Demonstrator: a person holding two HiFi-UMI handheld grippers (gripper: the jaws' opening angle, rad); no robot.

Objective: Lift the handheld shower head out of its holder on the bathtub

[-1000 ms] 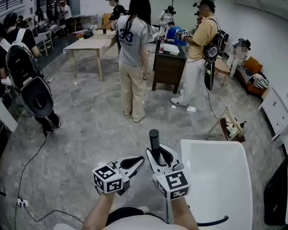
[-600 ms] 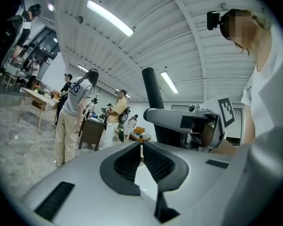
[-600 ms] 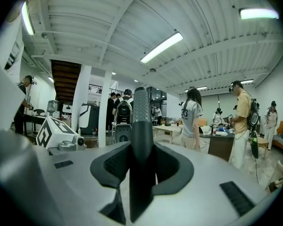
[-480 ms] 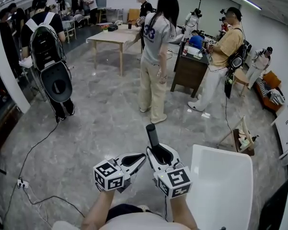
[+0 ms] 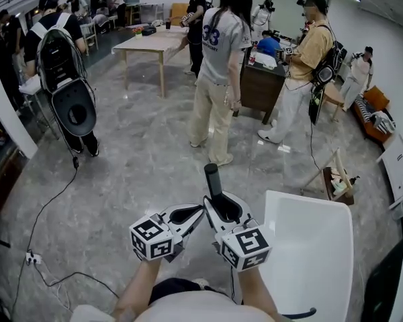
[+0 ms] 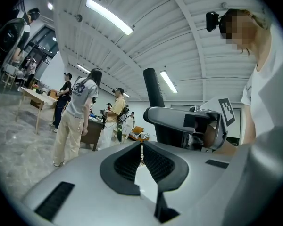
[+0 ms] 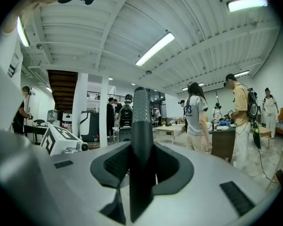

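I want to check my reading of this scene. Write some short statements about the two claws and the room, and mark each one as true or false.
1. The right claw grips a black handle. True.
2. The left claw holds a bottle. False: it is shut and empty.
3. A person in a grey shirt stands on the floor. True.
4. The black handle lies on the floor. False: it sticks up from the right claw.

Large open hall run as a recording lab. Grey stone-look floor [image 5: 141, 159], white ribbed ceiling [image 7: 188, 13] with strip lights [image 7: 154, 48]. Upper frame: people [image 5: 218, 52] wearing backpacks and head cameras, standing round a wooden surface [image 5: 151, 43] and a dark desk [image 5: 262, 89]. Lower right, a white bathtub [image 5: 309, 240] stands loose on the floor. Lower left, a power strip [image 5: 32, 257] with trailing cable.
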